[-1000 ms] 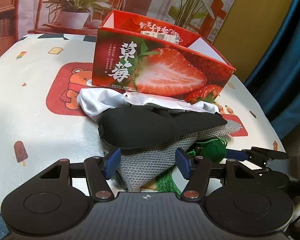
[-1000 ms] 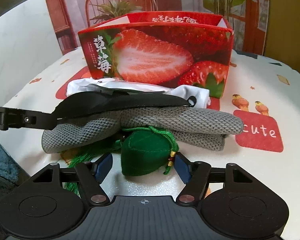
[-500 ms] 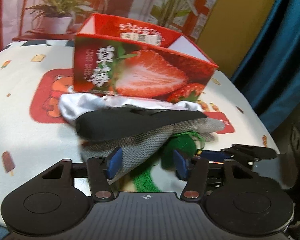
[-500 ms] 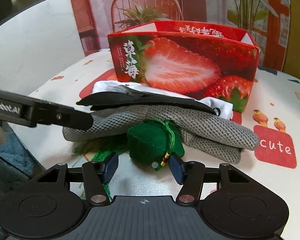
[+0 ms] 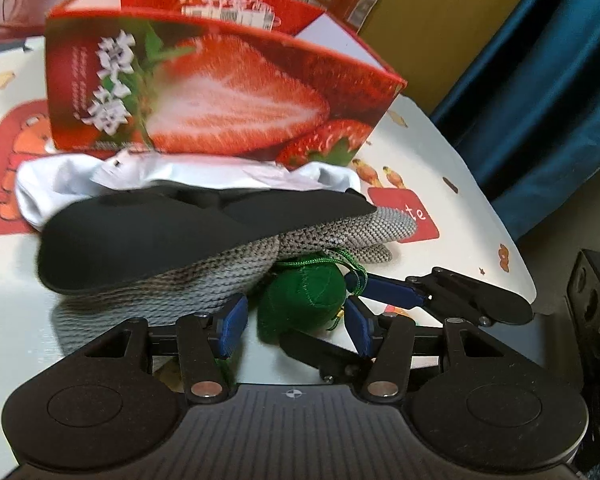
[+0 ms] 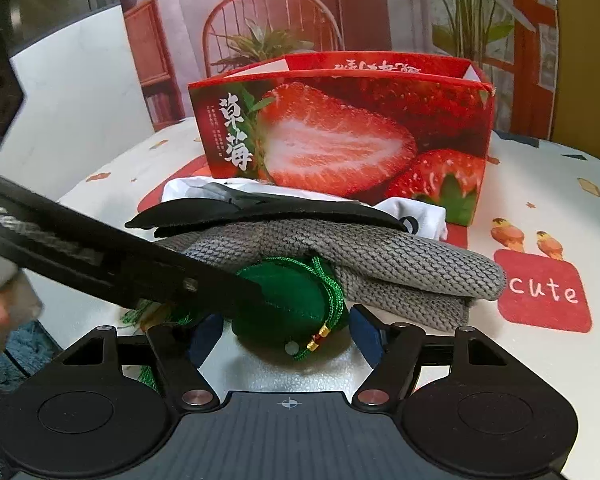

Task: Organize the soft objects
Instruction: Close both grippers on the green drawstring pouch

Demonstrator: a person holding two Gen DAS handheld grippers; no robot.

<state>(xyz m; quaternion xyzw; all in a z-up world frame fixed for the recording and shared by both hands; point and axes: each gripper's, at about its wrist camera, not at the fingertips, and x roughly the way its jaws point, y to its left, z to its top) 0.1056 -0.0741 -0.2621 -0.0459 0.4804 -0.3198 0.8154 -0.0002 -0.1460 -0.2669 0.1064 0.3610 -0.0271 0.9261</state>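
1. The left gripper [image 5: 294,326] sits low at the near edge of the table [image 5: 28,264], its jaws apart around the green pouch [image 5: 300,292]; the pads look just clear of the cloth, though the blur makes that hard to swear to.
2. The right gripper [image 6: 286,332] faces the same pouch [image 6: 296,300] from the other side. Its jaws have just been opening, and they stand released with the pouch between them.
3. One finger [image 5: 396,292] of the right gripper lies just beside the pouch, seen from the left wrist; a black finger [image 6: 112,264] of the left one crosses in front of the pouch in the right wrist view.
4. The pouch lies on the table, tucked under the near edge of a grey knit [image 5: 204,280].
5. A black cloth [image 5: 160,236] lies on the knit, and a white cloth [image 5: 60,184] behind them.
6. A strawberry box [image 5: 204,96] stands upright just behind the pile.
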